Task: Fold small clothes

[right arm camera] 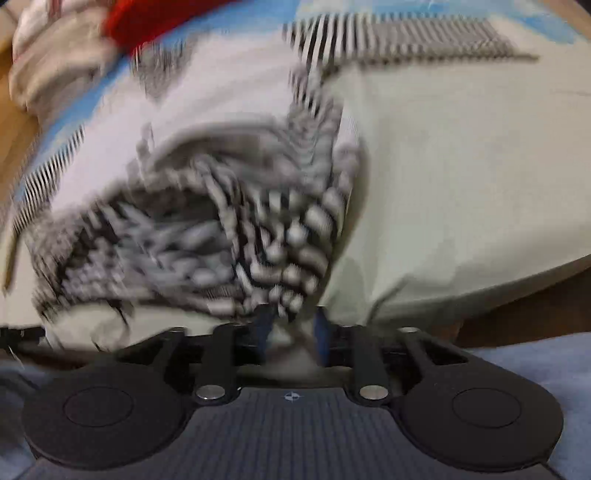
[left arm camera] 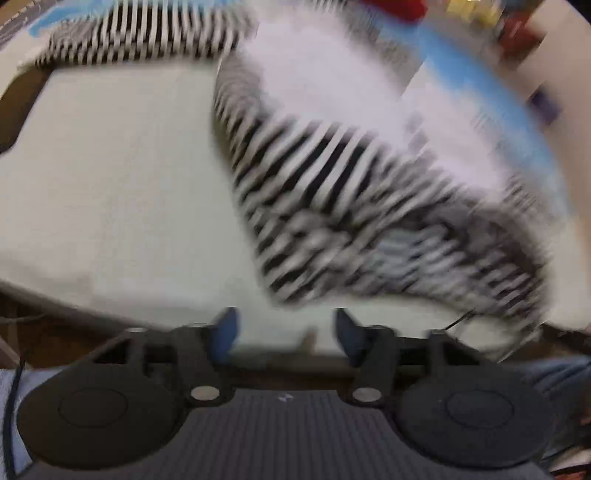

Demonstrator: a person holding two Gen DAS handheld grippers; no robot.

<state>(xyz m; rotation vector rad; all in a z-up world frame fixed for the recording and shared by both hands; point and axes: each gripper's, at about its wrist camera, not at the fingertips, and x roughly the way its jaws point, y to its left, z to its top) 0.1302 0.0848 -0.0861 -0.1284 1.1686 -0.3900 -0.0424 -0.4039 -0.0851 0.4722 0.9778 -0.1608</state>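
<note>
Your left gripper [left arm camera: 286, 332] hangs over the near edge of the table [left arm camera: 110, 177], its blue fingers [left arm camera: 225, 330] spread wide with nothing between them. Ahead and to its right lies the striped garment [left arm camera: 332, 206] — black and white, bunched and badly blurred, reaching from mid-table almost to the near edge. To its left the pale green cloth covering the table lies bare as far as the left edge; that is the open room on that side. A second band of stripes [left arm camera: 140, 40] runs along the far edge.

Your right gripper [right arm camera: 291, 332] sits at the near edge too, its fingers [right arm camera: 320, 332] drawn close together with a pinch of pale fabric between them — the blur makes it hard to tell whether they clamp the striped garment's hem or only the cloth. The rumpled heap [right arm camera: 221, 236] sits just ahead and left of the fingertips. To the right, bare cloth runs to the table's curved near-right edge. Something red [right arm camera: 155, 18] lies at the far left corner.
</note>
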